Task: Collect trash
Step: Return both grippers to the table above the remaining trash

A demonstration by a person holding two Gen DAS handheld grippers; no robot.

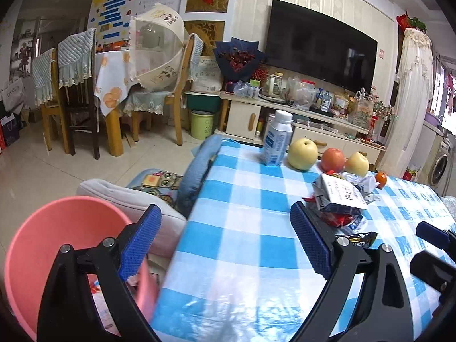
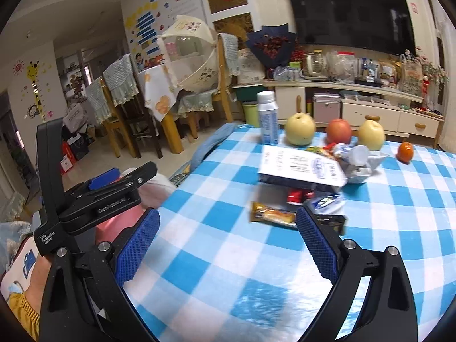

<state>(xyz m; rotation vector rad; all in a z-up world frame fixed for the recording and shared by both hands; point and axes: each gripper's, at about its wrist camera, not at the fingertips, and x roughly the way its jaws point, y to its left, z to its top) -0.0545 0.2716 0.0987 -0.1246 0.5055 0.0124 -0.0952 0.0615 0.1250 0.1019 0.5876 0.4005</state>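
Looking along my left tongs (image 1: 225,242), I see the blue pads spread wide apart with nothing between them; they hang over the near left corner of the surface (image 1: 242,193), which wears a blue-and-white checked cloth. Below the left pad stands a pink bin (image 1: 57,236), just beside the surface edge, with a few scraps visible inside.

My right tongs (image 2: 228,245) are likewise spread apart and empty, over the checked cloth. Ahead of them lies the trash pile: a flattened white-and-navy carton (image 2: 302,171) resting on a red wrapper (image 2: 296,195), a yellow snack wrapper (image 2: 273,216) just left of the right pad, a black wrapper (image 2: 332,222) partly hidden behind that pad, and crumpled silver-white packaging (image 2: 359,159) touching the carton's far right side.

Behind the pile, in a row near the far edge: a white bottle (image 2: 267,118) standing upright, a yellow pear (image 2: 299,129), a red apple (image 2: 338,131), a second yellow pear (image 2: 371,135), and, well apart to the right, a small orange fruit (image 2: 405,152).
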